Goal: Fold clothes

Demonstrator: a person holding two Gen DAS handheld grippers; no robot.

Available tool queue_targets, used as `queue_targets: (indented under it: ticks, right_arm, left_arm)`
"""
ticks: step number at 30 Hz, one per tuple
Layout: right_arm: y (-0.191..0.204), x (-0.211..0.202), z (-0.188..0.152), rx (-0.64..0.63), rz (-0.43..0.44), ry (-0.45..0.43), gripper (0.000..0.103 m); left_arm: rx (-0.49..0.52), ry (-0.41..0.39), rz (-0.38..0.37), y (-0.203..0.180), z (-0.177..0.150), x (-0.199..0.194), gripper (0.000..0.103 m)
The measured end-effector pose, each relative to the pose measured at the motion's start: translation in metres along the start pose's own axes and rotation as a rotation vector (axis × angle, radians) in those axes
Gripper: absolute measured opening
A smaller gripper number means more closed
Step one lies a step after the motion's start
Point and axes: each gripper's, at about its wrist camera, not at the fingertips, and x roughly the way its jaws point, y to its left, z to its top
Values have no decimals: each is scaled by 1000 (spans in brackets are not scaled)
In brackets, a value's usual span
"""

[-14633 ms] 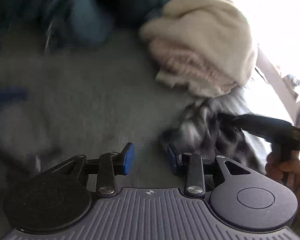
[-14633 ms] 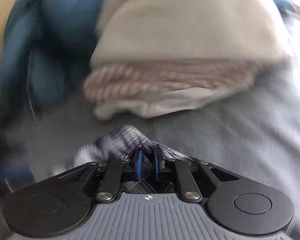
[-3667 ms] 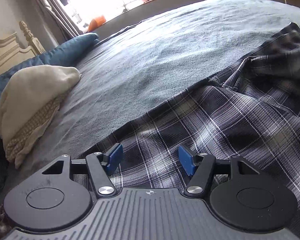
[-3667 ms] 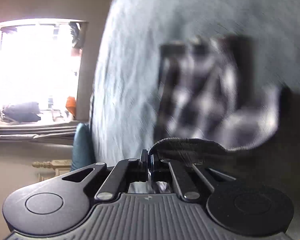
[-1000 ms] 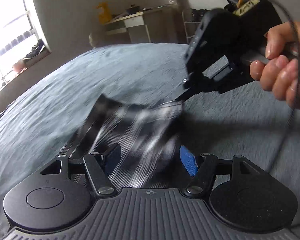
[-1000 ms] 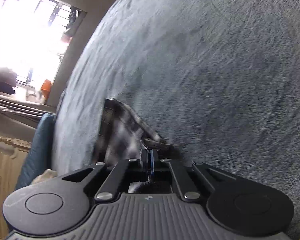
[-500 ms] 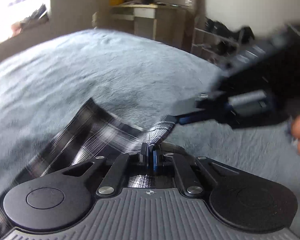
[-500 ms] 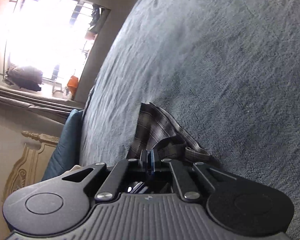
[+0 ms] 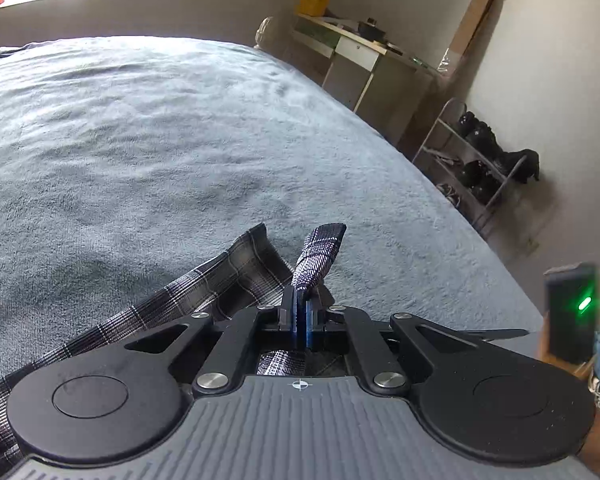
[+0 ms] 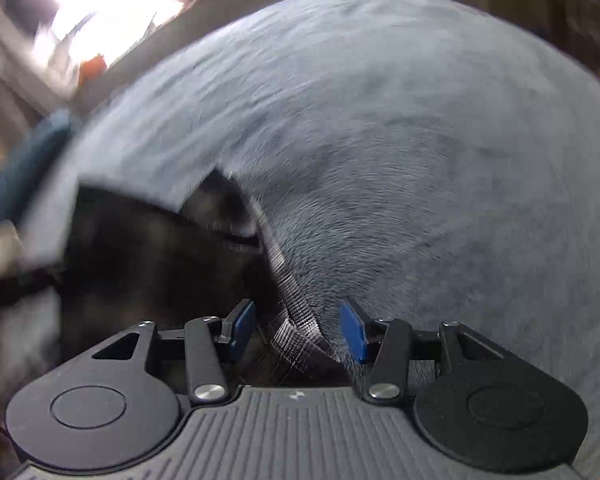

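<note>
The left tool pinches a corner of the checked shirt, which lies on the grey bed near its edge, while the right tool is spread wide over the shirt's strip, and a shoe rack stands far off.

Shirt: woven plaid cloth, dark with pale lines, matt, fine ribbed weave showing on the strip rising from the left gripper. In the right view the shirt is blurring; the weave is showing only between the fingers.

Blanket under the shirt: grey-blue cloth, fuzzy short nap, matt, looking rough.

Left gripper: black matt plastic links, ribbed grey housing, shiny metal rivets, blue pads looking smooth. Right gripper: same finish.

Beyond the blanket: desk looking like painted wood; rack of thin metal bars; cardboard leaning on the wall.
</note>
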Motion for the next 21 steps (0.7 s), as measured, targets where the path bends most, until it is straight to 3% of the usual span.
queue_targets:
  ticks: [2, 8, 11, 13, 16, 18, 21]
  right_arm:
    - [11, 4, -5, -109, -60, 9, 45]
    - [3, -30, -44, -239, -165, 63, 44]
    - [14, -50, -49, -299, -219, 15, 44]
    - [29, -62, -46, -326, -175, -72, 44]
    - [53, -58, -46, -368, -37, -115, 44]
    - [63, -46, -57, -431, 21, -93, 43]
    - [56, -32, -87, -549, -40, 7, 38]
  left_arm:
    - [-2, -4, -15, -3, 0, -2, 2]
    - [-4, -2, -51, -4, 1, -4, 2]
    - [9, 2, -48, -4, 3, -5, 2]
    - [14, 11, -45, -3, 6, -5, 2]
    - [36, 21, -35, -5, 10, -4, 2]
    - [46, 23, -30, -5, 12, -5, 2]
    - [52, 41, -37, -3, 15, -4, 2]
